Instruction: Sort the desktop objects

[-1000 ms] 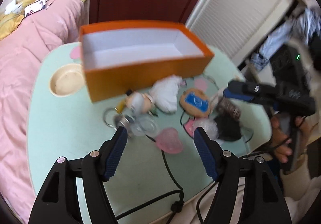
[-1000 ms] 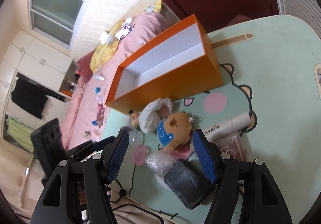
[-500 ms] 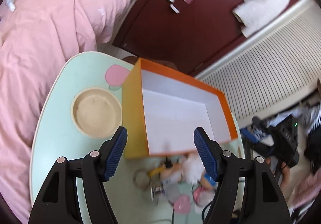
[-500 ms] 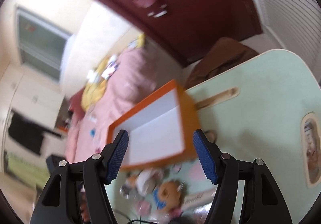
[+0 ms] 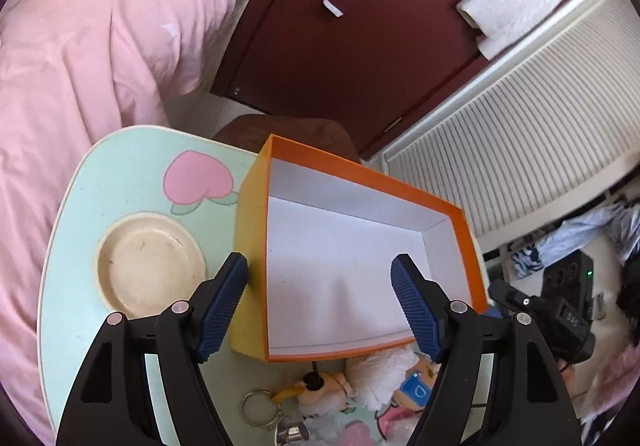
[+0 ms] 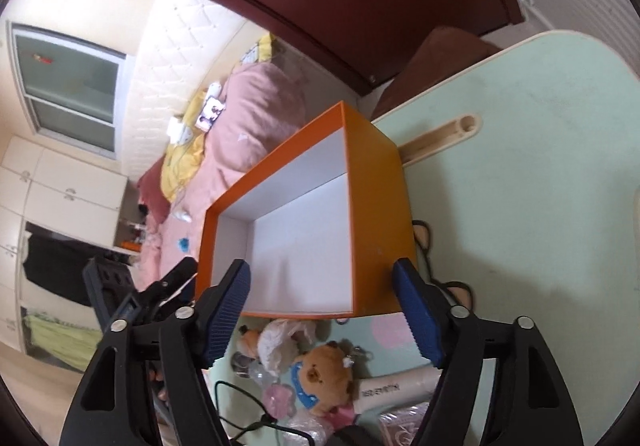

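An empty orange box (image 5: 466, 246) with a white inside stands open on the mint-green table (image 5: 120, 186). My left gripper (image 5: 320, 270) hovers over its near end, jaws opening, nothing between the pads. My right gripper (image 6: 322, 274) hangs over the box (image 6: 376, 206) from the other side, jaws also opening and empty. In front of the box lie small items: a keyring (image 5: 256, 406), a plush doll (image 5: 324, 390), a white fluffy ball (image 5: 380, 378), a bear with a blue bib (image 6: 320, 374), a white tube (image 6: 396, 386) and a pink heart (image 6: 280, 396).
A cream round dish (image 5: 148, 266) sits left of the box. A black cable (image 6: 256, 418) trails by the toys. A pink bed (image 5: 80, 66) borders the table's left side. A brown stool (image 5: 288, 126) and a dark red door stand behind.
Both views have swung up from the pile of small items to the orange box, which now fills the middle. Both pairs of jaws stand a little wider.
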A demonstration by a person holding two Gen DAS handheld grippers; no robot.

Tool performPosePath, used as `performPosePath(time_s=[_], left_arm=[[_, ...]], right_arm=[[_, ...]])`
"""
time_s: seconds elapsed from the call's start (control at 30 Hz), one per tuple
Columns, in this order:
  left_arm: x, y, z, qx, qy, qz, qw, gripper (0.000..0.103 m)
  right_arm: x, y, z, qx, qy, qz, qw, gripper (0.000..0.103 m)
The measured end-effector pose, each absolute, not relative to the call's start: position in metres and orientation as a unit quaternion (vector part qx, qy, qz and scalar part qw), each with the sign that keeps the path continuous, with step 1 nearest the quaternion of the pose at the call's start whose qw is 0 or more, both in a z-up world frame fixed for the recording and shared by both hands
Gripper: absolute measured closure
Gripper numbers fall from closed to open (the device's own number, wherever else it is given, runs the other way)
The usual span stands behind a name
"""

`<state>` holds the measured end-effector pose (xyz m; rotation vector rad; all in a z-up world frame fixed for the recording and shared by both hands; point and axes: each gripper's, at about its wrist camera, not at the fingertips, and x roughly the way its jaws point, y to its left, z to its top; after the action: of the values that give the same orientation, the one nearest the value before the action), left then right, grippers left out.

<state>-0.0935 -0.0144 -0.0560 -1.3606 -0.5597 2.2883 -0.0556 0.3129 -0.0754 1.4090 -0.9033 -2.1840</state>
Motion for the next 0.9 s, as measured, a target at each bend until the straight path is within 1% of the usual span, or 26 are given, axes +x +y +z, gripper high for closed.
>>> performPosePath(time_s=[0.07, 0.17, 0.27, 0.33, 0.43, 0.53, 0.63, 0.7, 0.73, 0.83, 0.9], left_arm=[[-0.092, -0.011, -0.056, -0.486, -0.190, 0.828, 0.205, 0.029], [-0.086, -0.017, -0.053, -0.493, -0.203, 0.822, 0.203, 0.028], [-0.071, -0.023, -0.036, -0.480, -0.167, 0.844, 0.170, 0.028], [-0.053, -0.025, -0.022, -0.469, -0.119, 0.863, 0.149, 0.028], [-0.025, -0.025, -0.011, -0.473, -0.072, 0.869, 0.124, 0.027], [0.008, -0.020, -0.015, -0.487, -0.051, 0.864, 0.114, 0.027], [0.047, -0.013, -0.029, -0.500, -0.039, 0.859, 0.105, 0.027], [0.060, -0.006, -0.042, -0.516, -0.039, 0.849, 0.109, 0.027], [0.066, -0.001, -0.050, -0.526, -0.037, 0.842, 0.111, 0.027], [0.078, 0.012, -0.063, -0.548, -0.024, 0.829, 0.109, 0.027], [0.083, 0.018, -0.068, -0.556, -0.009, 0.825, 0.099, 0.027]], right_arm=[[-0.055, 0.314, -0.077, 0.506, -0.320, -0.777, 0.196, 0.027], [-0.055, 0.313, -0.074, 0.506, -0.307, -0.782, 0.196, 0.027], [-0.046, 0.309, -0.058, 0.491, -0.277, -0.804, 0.187, 0.027], [-0.033, 0.302, -0.041, 0.475, -0.243, -0.825, 0.188, 0.027], [-0.008, 0.287, -0.021, 0.455, -0.188, -0.849, 0.191, 0.027], [0.029, 0.268, -0.015, 0.444, -0.142, -0.864, 0.189, 0.027], [0.069, 0.248, -0.025, 0.440, -0.105, -0.874, 0.178, 0.027], [0.091, 0.236, -0.039, 0.450, -0.079, -0.878, 0.144, 0.027], [0.098, 0.230, -0.047, 0.462, -0.067, -0.876, 0.124, 0.027], [0.110, 0.216, -0.070, 0.511, -0.041, -0.851, 0.114, 0.027], [0.113, 0.215, -0.069, 0.510, -0.031, -0.853, 0.109, 0.027]])
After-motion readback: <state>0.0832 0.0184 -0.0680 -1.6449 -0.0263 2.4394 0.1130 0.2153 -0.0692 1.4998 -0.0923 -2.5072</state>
